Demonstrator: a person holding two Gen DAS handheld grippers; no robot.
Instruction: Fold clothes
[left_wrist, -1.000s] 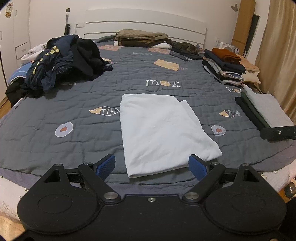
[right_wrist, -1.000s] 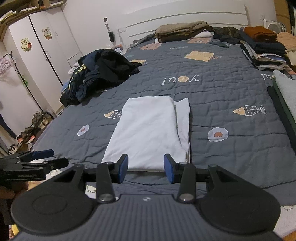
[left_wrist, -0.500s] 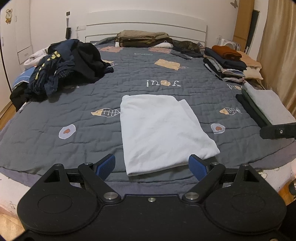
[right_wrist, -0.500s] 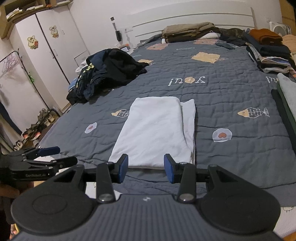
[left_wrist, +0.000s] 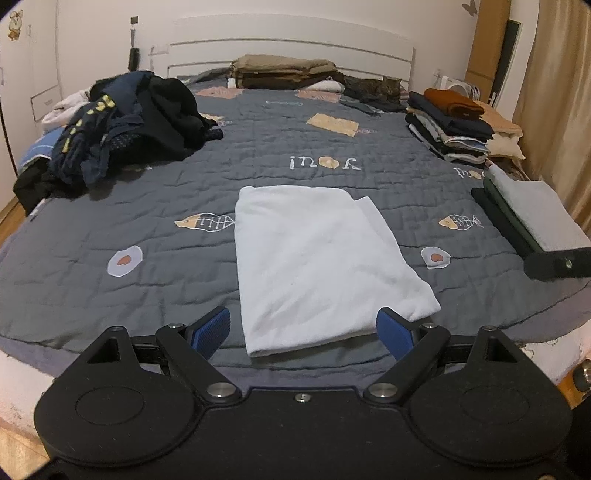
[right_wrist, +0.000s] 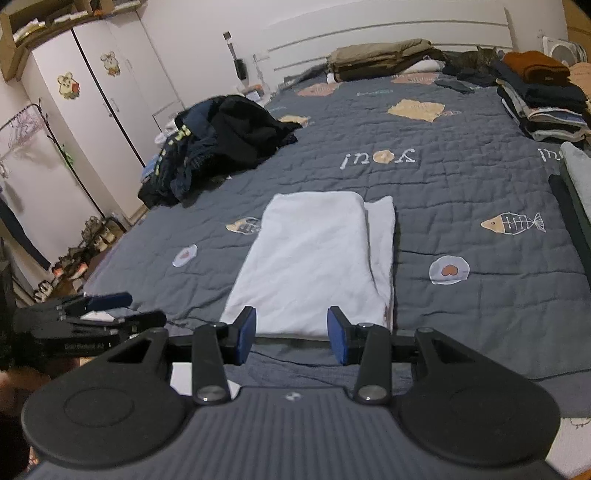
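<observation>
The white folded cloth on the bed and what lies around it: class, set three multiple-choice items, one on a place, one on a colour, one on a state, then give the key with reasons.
1. Where is the pile of dark unfolded clothes?
A. far left of the bed
B. on the white cloth
C. on the floor

2. What colour is the top garment of the folded stack at the far right?
A. green
B. rust brown
C. pink

3. How does the white cloth lie?
A. crumpled in a ball
B. hanging off the bed
C. folded flat on the grey quilt

Key: 1 A, the heap sits left of the cloth; 2 B, brown tops the dark layers; 3 C, a smooth rectangle with a lower layer showing along its right edge.
</observation>
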